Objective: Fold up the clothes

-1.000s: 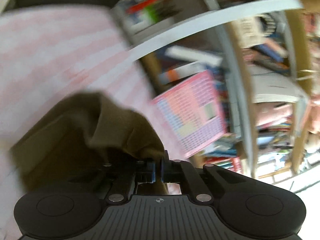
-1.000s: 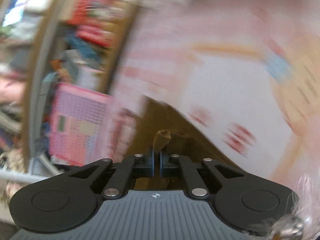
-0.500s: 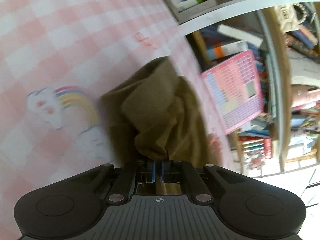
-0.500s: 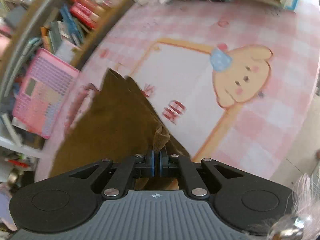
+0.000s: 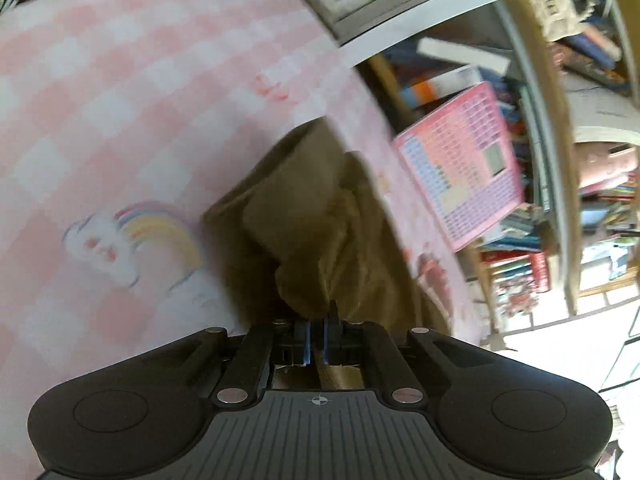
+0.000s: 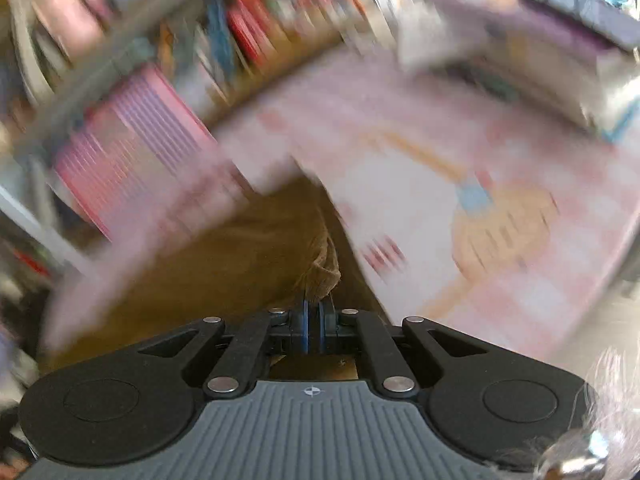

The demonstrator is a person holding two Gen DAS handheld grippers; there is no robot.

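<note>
The brown garment lies bunched on the pink checked tablecloth, just beside its rainbow print. The left gripper and right gripper each pinch an edge of it. It looks soft, light and limp; corners or hems seem the best hold.

No text can be read: the pink chart beyond the counter's edge and the red marks on the checked cloth are blurred.
</note>
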